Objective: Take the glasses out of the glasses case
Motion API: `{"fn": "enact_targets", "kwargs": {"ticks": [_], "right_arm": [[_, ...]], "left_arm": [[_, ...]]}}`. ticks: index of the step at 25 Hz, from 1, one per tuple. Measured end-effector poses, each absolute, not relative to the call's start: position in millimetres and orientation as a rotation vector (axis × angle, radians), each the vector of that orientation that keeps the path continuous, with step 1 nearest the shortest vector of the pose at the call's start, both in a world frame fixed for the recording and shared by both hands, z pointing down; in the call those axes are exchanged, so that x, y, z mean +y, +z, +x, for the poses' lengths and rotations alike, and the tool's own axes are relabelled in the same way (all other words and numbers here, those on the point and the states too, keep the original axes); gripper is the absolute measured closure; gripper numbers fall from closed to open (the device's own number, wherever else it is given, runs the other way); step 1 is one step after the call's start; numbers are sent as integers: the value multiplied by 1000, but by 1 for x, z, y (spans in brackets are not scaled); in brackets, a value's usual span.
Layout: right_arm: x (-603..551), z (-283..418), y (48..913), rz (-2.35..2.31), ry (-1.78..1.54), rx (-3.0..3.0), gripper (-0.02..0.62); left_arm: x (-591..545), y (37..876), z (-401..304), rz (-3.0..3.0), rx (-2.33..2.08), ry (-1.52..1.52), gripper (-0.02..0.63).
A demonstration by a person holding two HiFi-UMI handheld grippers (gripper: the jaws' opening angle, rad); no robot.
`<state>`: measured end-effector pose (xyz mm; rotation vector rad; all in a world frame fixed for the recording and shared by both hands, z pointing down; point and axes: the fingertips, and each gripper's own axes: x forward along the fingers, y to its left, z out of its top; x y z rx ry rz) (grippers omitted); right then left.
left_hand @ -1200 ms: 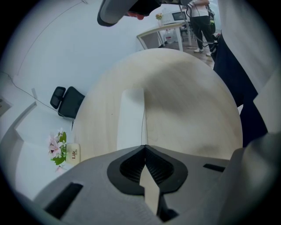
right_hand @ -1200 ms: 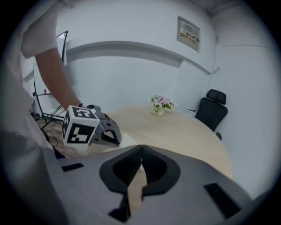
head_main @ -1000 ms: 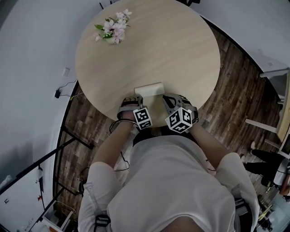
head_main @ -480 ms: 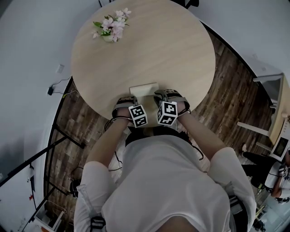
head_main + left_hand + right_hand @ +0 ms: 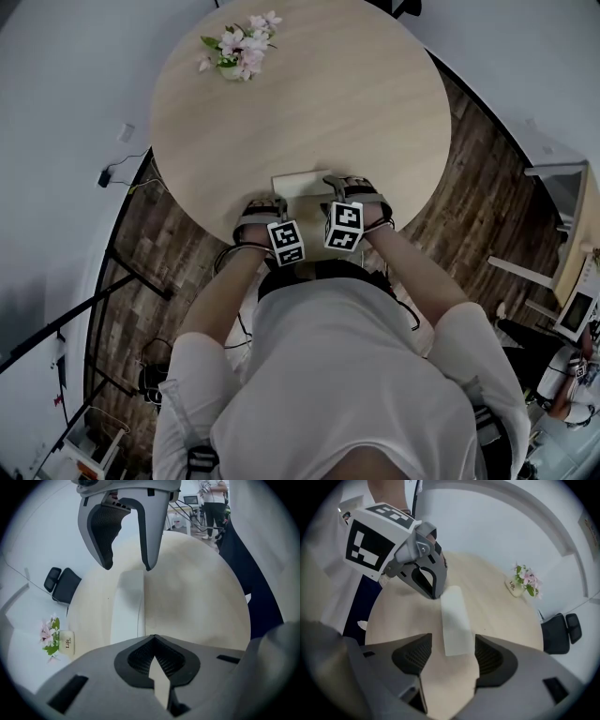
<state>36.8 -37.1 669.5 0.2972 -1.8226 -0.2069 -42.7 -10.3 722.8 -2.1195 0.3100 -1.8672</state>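
Tabletop [image 5: 309, 103], round and pale wood, carries a closed white glasses case [image 5: 302, 181] close to its near edge, just in front of the person; no glasses can be seen. At the case's right end the right tool [image 5: 453, 641] points steeply down, its jaws spread wide after just opening; that end of the case lies between them with neither pad pressing on it. At the left end the left tool [image 5: 152, 637] has its jaws together and empty, tips right by the case; contact cannot be confirmed. The step looks like getting the case open. To do it well, the left tool should likely pin the base onto the tabletop while the right tool closes lightly on the lid only, above the faint seam along the case's side, then lifts slowly so the case does not skid. A small flower pot [image 5: 68, 642] at the far edge reads "Life"; the smaller line beneath is illegible
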Motion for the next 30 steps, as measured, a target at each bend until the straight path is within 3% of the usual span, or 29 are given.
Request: {"fn": "enact_targets", "kwargs": {"ticks": [30], "right_arm": [[-67,28,713,109,-193,-1715,327]], "left_arm": [[-14,723,-43,-2144,326,-1860,611]]}}
